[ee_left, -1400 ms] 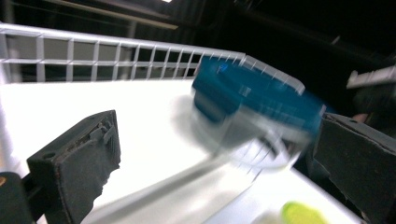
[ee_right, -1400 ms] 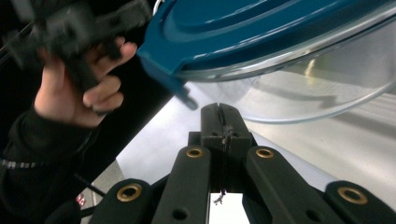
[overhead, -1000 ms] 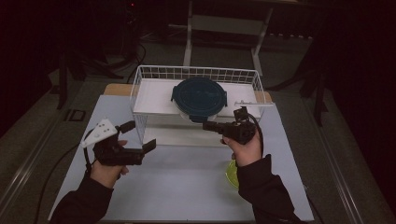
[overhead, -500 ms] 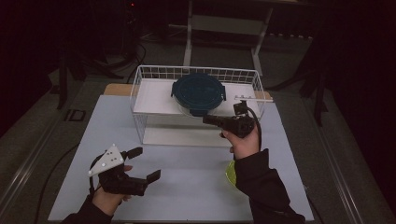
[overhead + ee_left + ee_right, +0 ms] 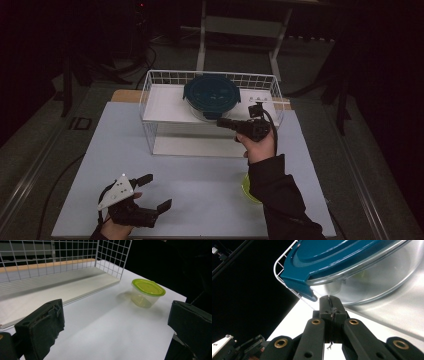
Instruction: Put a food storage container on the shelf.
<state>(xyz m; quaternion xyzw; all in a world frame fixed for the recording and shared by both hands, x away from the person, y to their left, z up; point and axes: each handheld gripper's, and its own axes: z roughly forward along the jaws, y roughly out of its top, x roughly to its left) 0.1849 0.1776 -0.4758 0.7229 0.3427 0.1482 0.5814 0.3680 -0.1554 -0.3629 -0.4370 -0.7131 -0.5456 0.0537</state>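
A round glass bowl (image 5: 202, 114) with a teal lid (image 5: 211, 94) stands on the white shelf of a wire rack (image 5: 165, 80). My right gripper (image 5: 222, 121) is shut with nothing in it. It points left at the bowl's near side. In the right gripper view its tip (image 5: 331, 303) sits just under the lid's tab (image 5: 298, 281), close to the glass wall (image 5: 377, 282); whether it touches I cannot tell. My left gripper (image 5: 156, 191) is open and low over the front left of the table. Between its wide jaws (image 5: 115, 325) is only the bare tabletop.
A small clear tub with a lime-green lid (image 5: 148, 287) stands on the white tabletop, right of the rack. In the high view this tub (image 5: 246, 189) is partly hidden by the right forearm. The surroundings beyond the table (image 5: 200, 175) are dark.
The left hand has come down and back toward the table's front edge, with its gripper still open. The right gripper has stayed at the bowl.
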